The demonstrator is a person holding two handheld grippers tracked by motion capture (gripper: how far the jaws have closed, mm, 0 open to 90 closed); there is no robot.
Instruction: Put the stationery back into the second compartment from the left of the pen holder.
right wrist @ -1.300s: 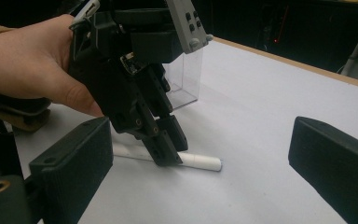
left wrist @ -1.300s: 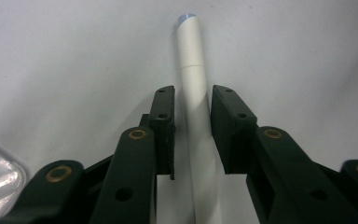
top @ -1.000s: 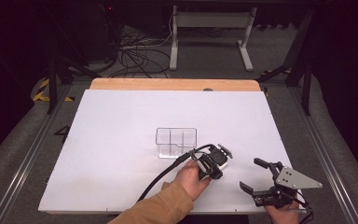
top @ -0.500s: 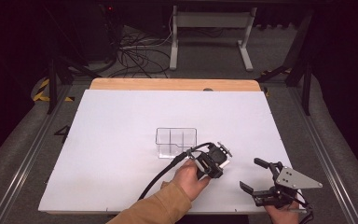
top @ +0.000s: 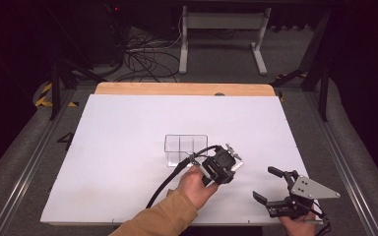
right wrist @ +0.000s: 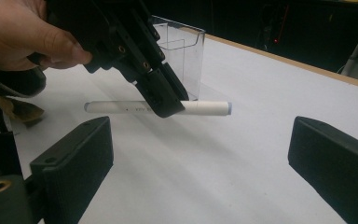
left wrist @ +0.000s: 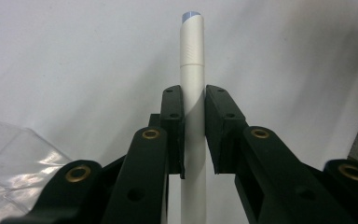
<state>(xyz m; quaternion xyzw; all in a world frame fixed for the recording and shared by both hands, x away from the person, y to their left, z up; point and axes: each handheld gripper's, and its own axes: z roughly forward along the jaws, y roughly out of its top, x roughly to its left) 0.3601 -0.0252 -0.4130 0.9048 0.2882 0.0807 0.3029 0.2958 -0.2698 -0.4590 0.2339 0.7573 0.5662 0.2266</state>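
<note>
Left gripper view, jaws: the two black jaws of the left gripper point(left wrist: 194, 135) are clamped on a slim white cylindrical marker point(left wrist: 192, 60), one pad on each side of the barrel.
Marker in the grip: the barrel runs straight out between the pads, and its bluish capped tip reaches past the jaw ends over the white table surface point(left wrist: 74, 56).
Marker seen from the right gripper view: the marker point(right wrist: 205, 108) lies level just above the white surface, gripped near its middle, with both ends sticking out of the left gripper point(right wrist: 165, 105).
Left hand pose: in the high view the left hand point(top: 195, 186) wraps the black body of the left gripper point(top: 232, 158) from the near side, a tan sleeve point(top: 165, 217) comes in from the bottom edge, and the gripper tilts down and to the right.
Right gripper jaws: the right gripper point(top: 267, 184) has its jaws wide apart and holds nothing; the two black pads stand at either side of the right gripper view.
Right hand pose: low at the near right edge of the table, gripper pointing left toward the marker, grey three-cornered plate point(top: 311, 187) on top.
Clear box: a clear plastic divided box point(top: 185, 149) stands just left and far of the left gripper.
Table: a white sheet point(top: 128, 128) with a wooden strip point(top: 177, 89) along the far edge.
</note>
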